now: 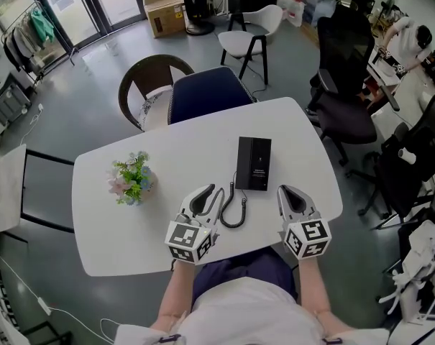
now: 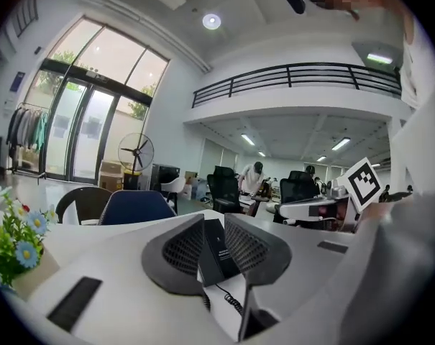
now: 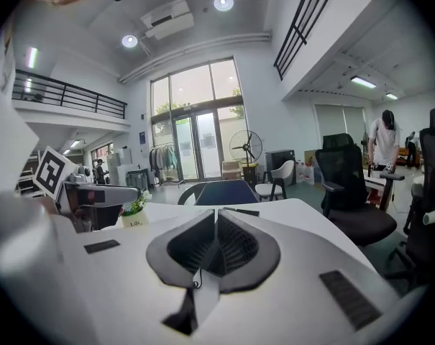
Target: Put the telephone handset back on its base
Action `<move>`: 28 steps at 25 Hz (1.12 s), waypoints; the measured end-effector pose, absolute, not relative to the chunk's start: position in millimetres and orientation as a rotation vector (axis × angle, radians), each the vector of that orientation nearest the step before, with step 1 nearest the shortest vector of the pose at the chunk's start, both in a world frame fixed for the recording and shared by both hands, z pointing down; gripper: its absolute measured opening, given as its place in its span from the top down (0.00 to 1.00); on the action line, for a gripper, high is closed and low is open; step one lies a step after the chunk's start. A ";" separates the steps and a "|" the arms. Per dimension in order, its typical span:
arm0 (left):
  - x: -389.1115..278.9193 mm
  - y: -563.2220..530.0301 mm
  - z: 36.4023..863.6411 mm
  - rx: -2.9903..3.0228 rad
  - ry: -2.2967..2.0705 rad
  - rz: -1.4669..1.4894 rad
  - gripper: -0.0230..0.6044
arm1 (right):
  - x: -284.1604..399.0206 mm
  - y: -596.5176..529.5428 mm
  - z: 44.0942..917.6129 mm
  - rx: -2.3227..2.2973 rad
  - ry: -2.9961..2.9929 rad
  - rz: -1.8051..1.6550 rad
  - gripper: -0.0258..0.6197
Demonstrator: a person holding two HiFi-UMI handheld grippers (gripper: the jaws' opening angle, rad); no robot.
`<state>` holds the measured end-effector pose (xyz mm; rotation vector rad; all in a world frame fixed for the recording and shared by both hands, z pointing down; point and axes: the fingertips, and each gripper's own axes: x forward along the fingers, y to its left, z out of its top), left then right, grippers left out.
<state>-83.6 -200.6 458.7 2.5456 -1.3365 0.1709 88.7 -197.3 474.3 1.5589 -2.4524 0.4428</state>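
The black telephone [image 1: 254, 163] lies flat at the middle of the white table [image 1: 131, 228]. Handset and base read as one dark block, and I cannot tell them apart. Its coiled cord [image 1: 232, 210] loops toward the front edge between my grippers. My left gripper [image 1: 214, 190] hovers just left of the cord; its jaws stand a little apart with nothing between them. In the left gripper view [image 2: 213, 225] the telephone [image 2: 218, 254] and cord [image 2: 233, 304] show through that gap. To the right of the cord, my right gripper [image 1: 284, 190] [image 3: 216, 218] has its jaws together and empty.
A small pot of flowers [image 1: 133, 180] stands on the table's left part. A blue chair [image 1: 206, 92] and a brown chair [image 1: 152, 77] are at the far side. A black office chair [image 1: 346, 99] stands to the right, a side table [image 1: 5, 192] at left.
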 end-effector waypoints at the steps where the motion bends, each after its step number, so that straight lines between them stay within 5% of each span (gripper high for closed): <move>1: -84.5 -200.9 455.7 2.556 -1.350 0.167 0.82 | 89.7 -197.9 469.3 1.563 -2.457 0.421 0.90; 9: -83.5 -203.7 438.9 2.621 -1.415 0.171 0.94 | 100.9 -201.8 444.4 1.611 -2.497 0.377 0.91; 28: -65.4 -214.6 447.2 2.595 -1.418 0.195 0.94 | 120.0 -204.8 455.8 1.689 -2.412 0.403 0.91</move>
